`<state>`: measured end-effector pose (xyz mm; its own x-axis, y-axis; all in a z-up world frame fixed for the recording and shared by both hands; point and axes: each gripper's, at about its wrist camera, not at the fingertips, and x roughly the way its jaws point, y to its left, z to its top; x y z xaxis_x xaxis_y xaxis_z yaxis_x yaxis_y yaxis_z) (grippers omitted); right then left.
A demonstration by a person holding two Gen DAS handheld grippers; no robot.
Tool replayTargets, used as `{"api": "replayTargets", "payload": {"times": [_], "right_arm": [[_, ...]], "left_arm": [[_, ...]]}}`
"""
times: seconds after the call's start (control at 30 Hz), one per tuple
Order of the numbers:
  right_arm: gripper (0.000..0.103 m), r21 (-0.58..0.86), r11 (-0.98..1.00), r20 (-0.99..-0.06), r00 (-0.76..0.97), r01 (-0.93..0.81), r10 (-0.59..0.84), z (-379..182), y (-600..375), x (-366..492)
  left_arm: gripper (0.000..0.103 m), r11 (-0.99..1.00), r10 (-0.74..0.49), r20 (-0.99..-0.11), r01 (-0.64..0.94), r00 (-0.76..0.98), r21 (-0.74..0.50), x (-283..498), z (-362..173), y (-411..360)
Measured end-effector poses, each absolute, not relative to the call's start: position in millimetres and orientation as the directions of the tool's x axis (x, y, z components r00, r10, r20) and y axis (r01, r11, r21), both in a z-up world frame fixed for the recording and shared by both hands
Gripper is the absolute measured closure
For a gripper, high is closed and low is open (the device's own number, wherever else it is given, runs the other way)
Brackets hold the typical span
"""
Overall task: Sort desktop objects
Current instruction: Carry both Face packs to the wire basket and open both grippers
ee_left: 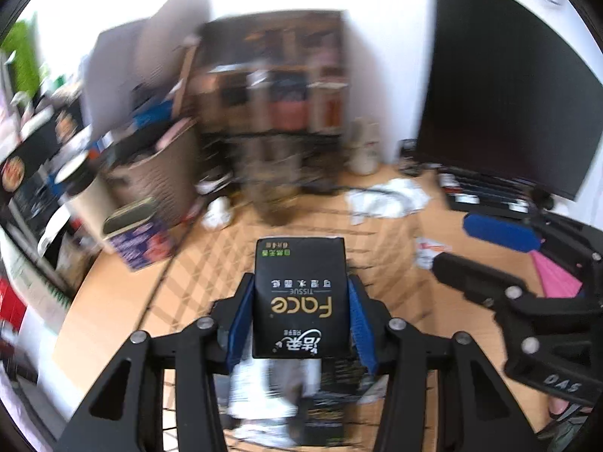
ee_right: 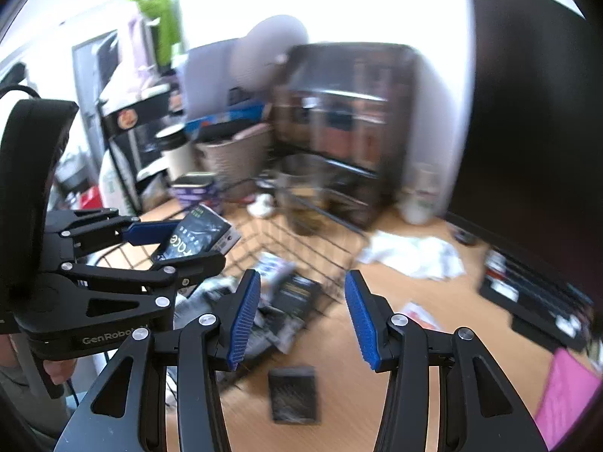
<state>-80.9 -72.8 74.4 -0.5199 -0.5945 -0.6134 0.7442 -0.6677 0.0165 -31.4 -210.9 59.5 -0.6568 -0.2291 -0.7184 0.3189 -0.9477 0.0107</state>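
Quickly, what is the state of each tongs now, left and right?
Left tongs: closed on the black rectangular "Face" tissue pack.
Right tongs: open, holding nothing.

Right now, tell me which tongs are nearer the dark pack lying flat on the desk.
Right. The right tongs hang open just above the dark pack; the left tongs are off to its left, over the wire basket, shut on a tissue pack.

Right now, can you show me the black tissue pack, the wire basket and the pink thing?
Black tissue pack (ee_left: pixel 299 297): left wrist view, on its printed front.
Wire basket (ee_right: pixel 301 241): right wrist view, on its mesh side.
Pink thing (ee_right: pixel 565 395): right wrist view, on its flat top.
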Motion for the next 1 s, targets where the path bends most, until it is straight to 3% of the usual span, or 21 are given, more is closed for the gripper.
{"api": "replayTargets", "payload": {"times": [0.33,0.4,0.43,0.63,1.0], "right_arm": [[0.056,0.031,-0.641,-0.628,-0.485,0.767,-0.609,58,-106,-90],[0.056,0.032,-0.649,-0.626,-0.491,0.76,-0.606,58,-102,-92],[0.056,0.036,-0.654,-0.626,-0.494,0.755,-0.604,58,-99,-93],[0.056,0.038,-0.681,-0.621,-0.516,0.732,-0.59,60,-76,-96],[0.056,0.056,-0.813,-0.587,-0.639,0.58,-0.497,72,33,-111]], "left_arm": [[0.049,-0.936,-0.226,-0.744,0.352,-0.628,-0.013,-35,42,-244],[0.034,-0.937,-0.221,-0.744,0.348,-0.631,-0.017,-36,41,-242],[0.031,-0.938,-0.221,-0.741,0.346,-0.635,-0.017,-36,42,-241],[0.03,-0.947,-0.205,-0.724,0.32,-0.658,-0.022,-31,51,-225],[0.03,-1.0,-0.014,-0.699,0.027,-0.715,-0.008,-22,71,-93]]}}
